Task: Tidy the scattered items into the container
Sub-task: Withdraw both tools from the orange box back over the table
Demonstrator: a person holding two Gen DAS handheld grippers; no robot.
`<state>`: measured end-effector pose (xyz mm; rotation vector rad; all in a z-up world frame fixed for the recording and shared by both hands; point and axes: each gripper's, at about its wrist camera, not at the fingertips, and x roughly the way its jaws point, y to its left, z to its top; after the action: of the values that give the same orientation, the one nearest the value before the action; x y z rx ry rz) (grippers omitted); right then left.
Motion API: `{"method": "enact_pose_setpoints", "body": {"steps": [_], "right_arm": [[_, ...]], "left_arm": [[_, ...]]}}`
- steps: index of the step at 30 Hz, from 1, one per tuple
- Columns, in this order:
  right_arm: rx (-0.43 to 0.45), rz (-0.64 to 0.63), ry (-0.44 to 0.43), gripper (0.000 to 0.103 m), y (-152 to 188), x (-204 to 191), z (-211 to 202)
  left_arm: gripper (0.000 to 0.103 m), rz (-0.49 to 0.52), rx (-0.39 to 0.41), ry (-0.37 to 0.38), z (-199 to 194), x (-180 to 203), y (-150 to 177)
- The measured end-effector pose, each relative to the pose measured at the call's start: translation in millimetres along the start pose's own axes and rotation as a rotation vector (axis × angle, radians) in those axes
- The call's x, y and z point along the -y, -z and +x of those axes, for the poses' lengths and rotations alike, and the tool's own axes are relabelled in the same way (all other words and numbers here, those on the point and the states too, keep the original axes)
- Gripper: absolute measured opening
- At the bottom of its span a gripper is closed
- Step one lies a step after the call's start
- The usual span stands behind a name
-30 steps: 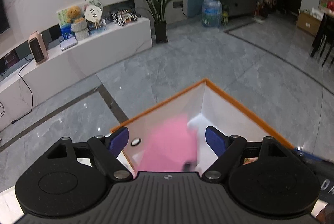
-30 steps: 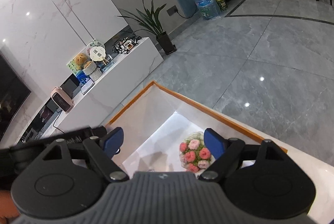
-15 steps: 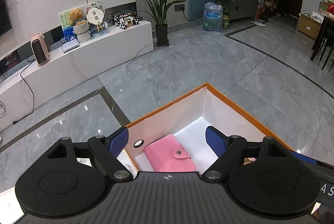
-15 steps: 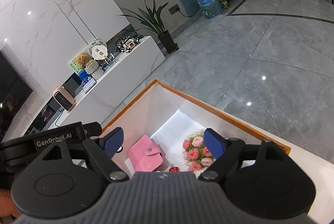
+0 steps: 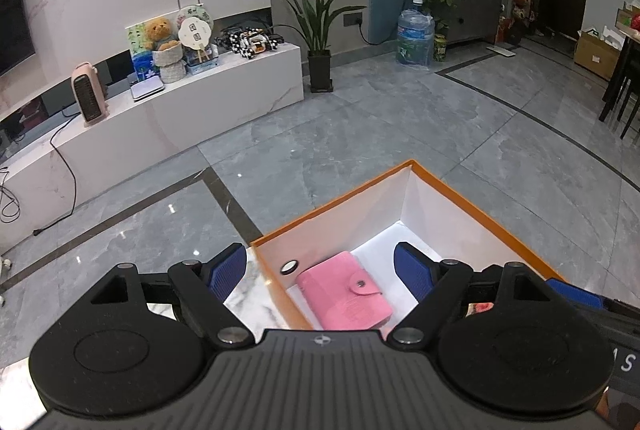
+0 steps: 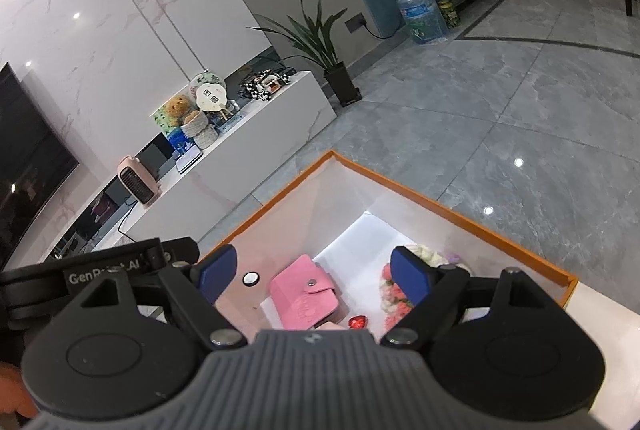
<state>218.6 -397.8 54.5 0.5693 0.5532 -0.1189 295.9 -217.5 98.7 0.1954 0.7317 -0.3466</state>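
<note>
In the left wrist view, the left gripper fills the bottom of the frame with its blue-padded jaws spread wide and nothing between the pads. Just beyond them, in the lower centre, sits the open cardboard box with orange rim and white inside. A pink snap-button card wallet lies flat on the box floor at the lower centre, close to the near wall, where a small round white-ringed hole shows just to its upper left. The box rests on a white marble-patterned tabletop, visible at the lower left of the box.

In the right wrist view, the right gripper also stands with its jaws wide apart and empty, above the same box. The wallet lies at the lower centre. To its right, partly hidden behind the right finger, rests a round bunch of pink and white fabric roses. A small red heart-shaped piece lies between wallet and roses at the bottom edge of the box opening.
</note>
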Motion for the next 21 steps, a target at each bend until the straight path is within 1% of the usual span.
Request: {"method": "enact_pose_setpoints", "body": {"steps": [12, 21], "right_arm": [[-0.009, -0.056, -0.028, 0.086, 15.5, -33.9, -4.2], [-0.002, -0.131, -0.086, 0.086, 29.8, -65.5, -12.3]], "left_arm": [[0.096, -0.044, 0.016, -0.063, -38.9, -45.2, 12.4], [0.096, -0.082, 0.026, -0.109, -69.9, -79.1, 26.6]]}}
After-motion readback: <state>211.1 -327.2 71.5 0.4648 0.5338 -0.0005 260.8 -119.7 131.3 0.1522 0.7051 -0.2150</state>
